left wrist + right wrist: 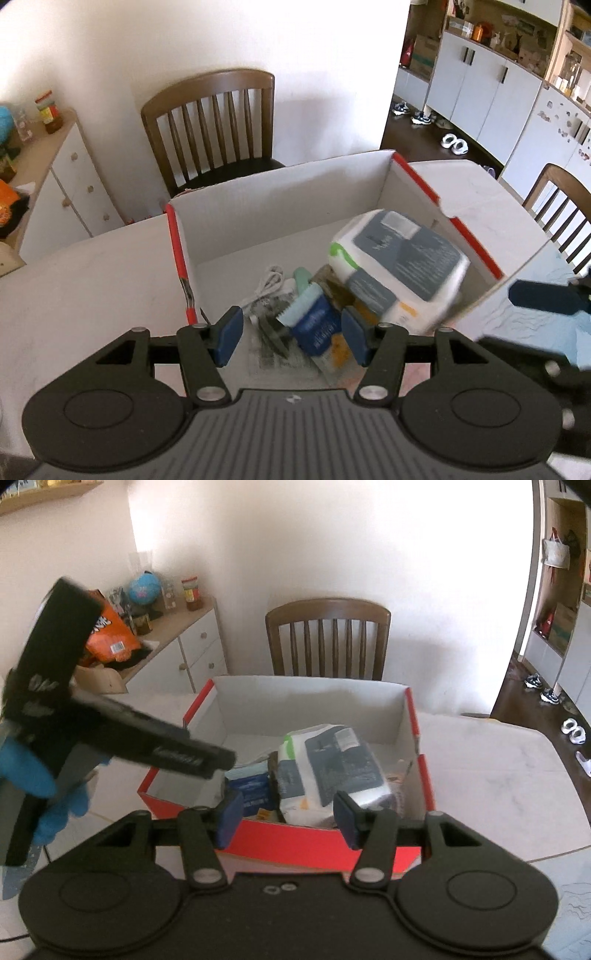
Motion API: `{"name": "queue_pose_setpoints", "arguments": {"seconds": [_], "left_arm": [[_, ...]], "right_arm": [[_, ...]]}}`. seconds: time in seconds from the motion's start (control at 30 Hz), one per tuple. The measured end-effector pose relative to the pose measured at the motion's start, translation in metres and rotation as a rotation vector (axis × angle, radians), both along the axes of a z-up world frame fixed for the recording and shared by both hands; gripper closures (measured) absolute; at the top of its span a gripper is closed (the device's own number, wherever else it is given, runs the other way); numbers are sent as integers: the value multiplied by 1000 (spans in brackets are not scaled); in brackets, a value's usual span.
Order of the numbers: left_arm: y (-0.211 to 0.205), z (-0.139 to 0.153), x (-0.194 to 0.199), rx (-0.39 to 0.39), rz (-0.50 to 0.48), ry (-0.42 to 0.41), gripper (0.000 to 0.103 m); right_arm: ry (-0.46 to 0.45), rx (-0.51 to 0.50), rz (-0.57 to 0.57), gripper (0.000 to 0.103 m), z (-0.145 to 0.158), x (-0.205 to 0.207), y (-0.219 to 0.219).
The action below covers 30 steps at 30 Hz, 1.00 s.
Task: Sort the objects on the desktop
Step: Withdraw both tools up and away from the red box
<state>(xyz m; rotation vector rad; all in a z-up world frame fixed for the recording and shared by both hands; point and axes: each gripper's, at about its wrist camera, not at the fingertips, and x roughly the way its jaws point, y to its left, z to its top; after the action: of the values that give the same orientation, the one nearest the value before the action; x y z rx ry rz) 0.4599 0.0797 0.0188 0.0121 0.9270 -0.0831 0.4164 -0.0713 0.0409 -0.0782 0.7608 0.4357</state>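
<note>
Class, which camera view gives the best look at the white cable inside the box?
The left wrist view: the white cable lies coiled in plain sight on the floor of the box. In the right wrist view the left gripper covers that spot, so no cable can be made out.

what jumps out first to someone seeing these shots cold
The red-edged cardboard box on the white table draws the eye first, with a bulky white and grey package lying tilted on top of the smaller items inside. Both the left gripper and the right gripper hang open and empty near it. A brown wooden chair stands behind the box.
</note>
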Motion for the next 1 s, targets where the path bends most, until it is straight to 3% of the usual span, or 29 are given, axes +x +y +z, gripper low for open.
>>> {"name": "queue_pose_setpoints", "arguments": {"seconds": [0.47, 0.67, 0.73, 0.9, 1.0], "left_arm": [[-41, 30, -73, 6, 54, -40, 45], [-50, 38, -99, 16, 76, -61, 34], [-53, 39, -105, 14, 80, -68, 25], [-59, 42, -122, 16, 94, -93, 17], [-64, 42, -132, 28, 101, -109, 9]], "right_arm": [[-11, 21, 28, 40, 14, -26, -40], [-14, 34, 40, 37, 18, -37, -56], [-16, 37, 46, 32, 19, -39, -59], [-13, 44, 57, 18, 20, -47, -66], [-7, 44, 62, 15, 20, -49, -68]]}}
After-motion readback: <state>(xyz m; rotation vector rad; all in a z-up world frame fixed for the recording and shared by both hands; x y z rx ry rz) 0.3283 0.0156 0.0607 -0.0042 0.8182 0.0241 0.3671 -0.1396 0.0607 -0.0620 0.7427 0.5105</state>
